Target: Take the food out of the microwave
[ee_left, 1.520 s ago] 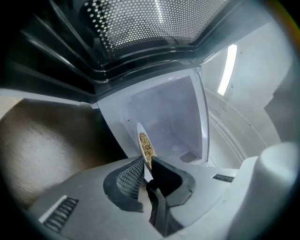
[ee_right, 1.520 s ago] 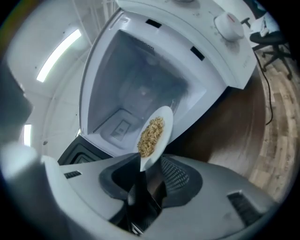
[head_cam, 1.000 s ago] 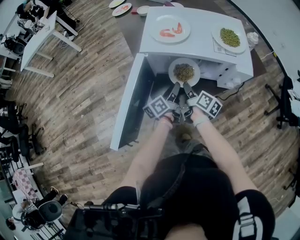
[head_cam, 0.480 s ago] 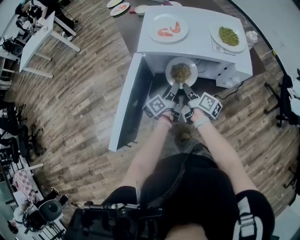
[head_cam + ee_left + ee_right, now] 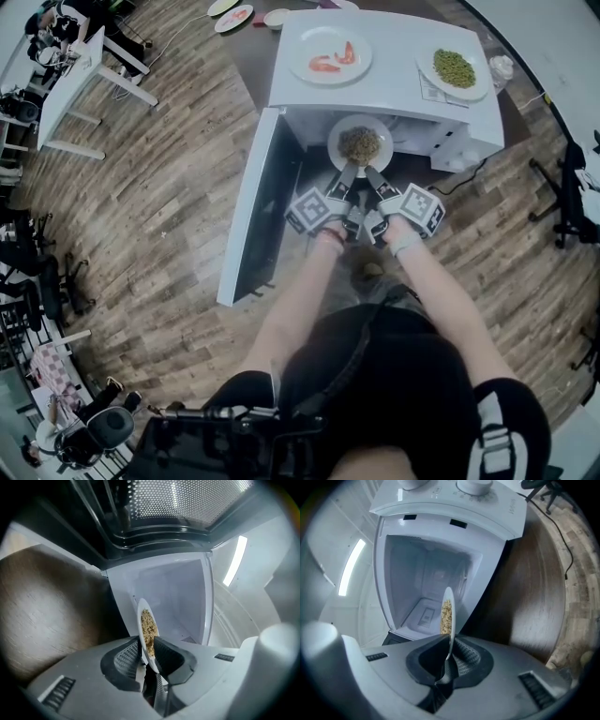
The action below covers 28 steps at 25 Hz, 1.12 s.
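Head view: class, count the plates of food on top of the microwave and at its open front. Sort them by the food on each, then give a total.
Shrimp plate: 1
Green peas plate: 1
Brown grain plate: 1
Total: 3

Both grips tightened on the plate rim

My left gripper (image 5: 146, 651) has just been closing its jaws, and the near rim of the plate (image 5: 141, 616) now stands between its pads, pressed from both sides. My right gripper (image 5: 449, 654) has closed down within the same second and now pinches that rim edge-on. In the head view, the microwave (image 5: 375, 84) and the food (image 5: 360, 144) sit a touch further left in the frame than a second ago.
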### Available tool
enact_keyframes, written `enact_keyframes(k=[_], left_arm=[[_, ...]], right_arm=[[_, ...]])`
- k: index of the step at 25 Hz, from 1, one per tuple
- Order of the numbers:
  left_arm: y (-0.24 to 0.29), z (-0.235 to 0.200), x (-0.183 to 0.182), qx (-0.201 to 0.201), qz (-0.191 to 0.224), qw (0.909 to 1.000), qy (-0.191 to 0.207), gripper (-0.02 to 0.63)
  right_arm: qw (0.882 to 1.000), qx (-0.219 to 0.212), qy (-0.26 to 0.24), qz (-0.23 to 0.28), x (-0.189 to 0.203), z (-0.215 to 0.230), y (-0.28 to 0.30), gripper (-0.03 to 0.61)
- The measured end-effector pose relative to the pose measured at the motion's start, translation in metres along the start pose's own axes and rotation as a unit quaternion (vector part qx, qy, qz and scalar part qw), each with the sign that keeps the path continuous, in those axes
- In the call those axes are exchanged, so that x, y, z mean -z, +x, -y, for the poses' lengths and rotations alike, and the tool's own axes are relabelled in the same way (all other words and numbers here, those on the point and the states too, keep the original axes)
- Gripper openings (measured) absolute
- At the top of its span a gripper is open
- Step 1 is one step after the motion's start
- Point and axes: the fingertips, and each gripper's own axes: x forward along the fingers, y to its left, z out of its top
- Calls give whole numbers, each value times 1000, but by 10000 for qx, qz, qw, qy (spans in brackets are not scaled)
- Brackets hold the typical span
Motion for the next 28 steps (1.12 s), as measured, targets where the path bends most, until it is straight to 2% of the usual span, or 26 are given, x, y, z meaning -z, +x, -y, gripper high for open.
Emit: enact_keyframes(k=[5, 15, 19, 23, 28], left_arm=[[2, 3, -1, 38, -5, 10000, -22, 74], [0, -2, -3, 20, 55, 9998, -189, 58], [0, 0, -2, -93, -31, 9999, 102, 61], [0, 3, -1, -241, -163, 9982, 522, 67], [-2, 6, 0, -241, -107, 9980, 566, 67]], right_arm=[[9997, -22, 201, 162, -4, -1, 2, 34], [9996, -146, 184, 176, -7, -1, 8, 40], [9998, -21, 6, 177, -7, -2, 8, 35], [9980, 237, -576, 96, -6, -6, 5, 44], [9968, 219, -769, 24, -7, -10, 4, 44]])
